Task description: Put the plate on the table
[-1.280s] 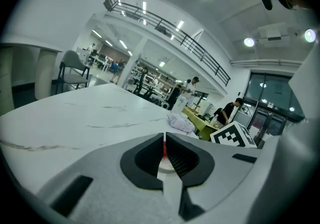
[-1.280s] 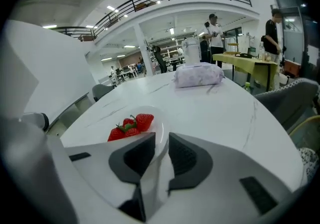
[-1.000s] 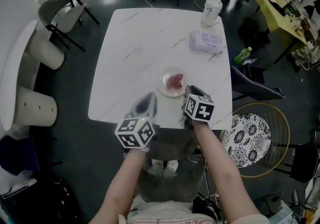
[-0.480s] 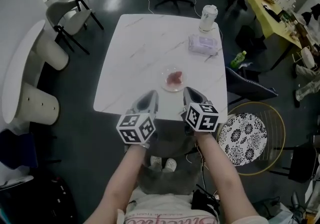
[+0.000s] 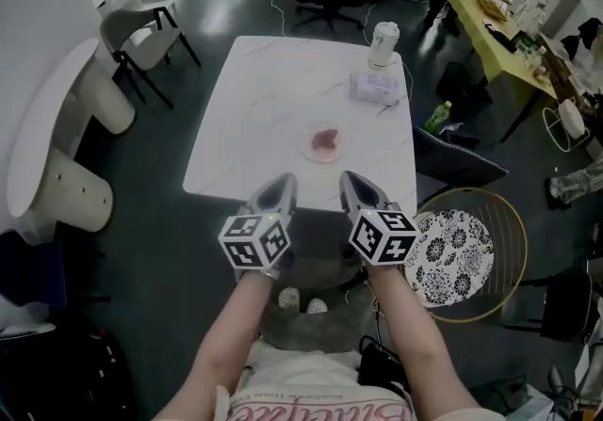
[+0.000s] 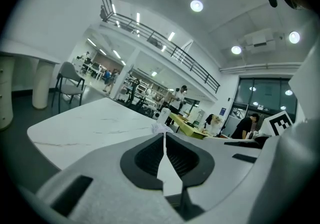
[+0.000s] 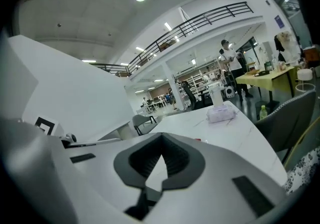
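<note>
A small clear plate [image 5: 324, 142] with a pink-red piece on it rests on the white marble table [image 5: 264, 108], near its front right part. Both grippers hang over the table's front edge, short of the plate and apart from it. My left gripper [image 5: 280, 181] is shut with nothing in it, as is my right gripper [image 5: 347, 177]. In the left gripper view the jaws [image 6: 164, 135] meet at their tips over the table top. In the right gripper view the gripper [image 7: 162, 135] is also shut, and a red speck of the plate [image 7: 196, 139] shows just past it.
A white lidded cup [image 5: 382, 42] and a pack of wipes [image 5: 374, 88] stand at the table's far right. A round chair with a patterned cushion [image 5: 454, 255] is at my right, a dark chair [image 5: 452, 160] beside the table, and a grey chair [image 5: 141, 28] at far left.
Both grippers have drawn back from the plate toward the table's front edge. The plate stays on the table, now farther from the jaws.
</note>
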Demonstrator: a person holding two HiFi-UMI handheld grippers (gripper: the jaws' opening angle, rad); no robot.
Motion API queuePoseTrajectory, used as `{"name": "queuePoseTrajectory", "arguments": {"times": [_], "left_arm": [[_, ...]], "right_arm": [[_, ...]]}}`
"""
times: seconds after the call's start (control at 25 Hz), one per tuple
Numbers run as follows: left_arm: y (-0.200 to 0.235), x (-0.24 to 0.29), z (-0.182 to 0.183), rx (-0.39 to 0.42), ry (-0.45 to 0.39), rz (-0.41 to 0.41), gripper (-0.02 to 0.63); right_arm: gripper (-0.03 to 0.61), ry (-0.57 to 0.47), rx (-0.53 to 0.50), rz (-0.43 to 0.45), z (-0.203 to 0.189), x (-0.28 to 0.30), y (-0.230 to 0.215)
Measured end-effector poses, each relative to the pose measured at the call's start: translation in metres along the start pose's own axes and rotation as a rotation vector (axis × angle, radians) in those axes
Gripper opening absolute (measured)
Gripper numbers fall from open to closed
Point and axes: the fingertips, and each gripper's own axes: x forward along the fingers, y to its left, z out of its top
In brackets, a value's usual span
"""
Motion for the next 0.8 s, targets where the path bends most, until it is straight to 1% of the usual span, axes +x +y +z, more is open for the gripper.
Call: {"name": "queuePoseTrajectory", "arguments": {"times": [0.36, 0.64, 0.8], "left_arm": [[-0.047, -0.051, -0.004, 0.011, -0.045, -0.033, 0.015], [-0.084, -0.095, 0.003, 0.076, -0.067, -0.104, 0.015], [-0.096, -0.122, 0.009, 0.088, -0.082, -0.129, 0.015]], "right_arm": [[0.002, -0.081, 0.041, 0.056, 0.005, -0.08, 0.042], [0.002, -0.147, 0.062, 0.075, 0.016, -0.125, 0.071], [0.002, -0.17, 0.081, 0.076, 0.017, -0.146, 0.092]]}}
